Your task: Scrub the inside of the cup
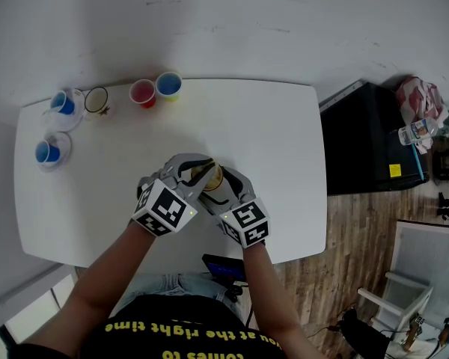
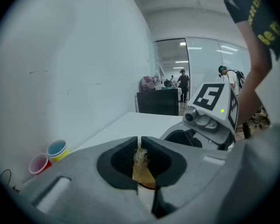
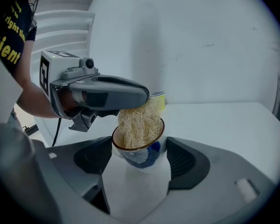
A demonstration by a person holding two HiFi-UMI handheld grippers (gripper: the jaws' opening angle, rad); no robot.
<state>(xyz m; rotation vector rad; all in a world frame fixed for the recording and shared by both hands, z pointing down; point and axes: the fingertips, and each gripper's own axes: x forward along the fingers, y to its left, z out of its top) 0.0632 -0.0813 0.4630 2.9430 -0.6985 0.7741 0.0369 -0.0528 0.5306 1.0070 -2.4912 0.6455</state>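
Head view shows a white bench point(image 1: 284, 163) with both tools meeting over its near middle, the left tool point(image 1: 193, 172) and the right tool point(image 1: 228, 188) converging on one cup point(image 1: 212, 175). Left gripper view: the left tool's jaws stand almost together, pinching a tuft of pale, stringy scrubber point(image 2: 141, 158) between the pads. Right gripper view: the right tool's jaws are set well apart and closed against the two sides of the cup, which is white with a blue pattern and a brown rim, and is tilted. The left tool reaches in from the left above it, and the scrubber hangs from that tool down into the cup's mouth, filling much of the opening. At the far left of the bench, well apart from the work, stand a red cup point(image 1: 142, 93) and a blue-and-yellow cup point(image 1: 168, 86), just beside each other.
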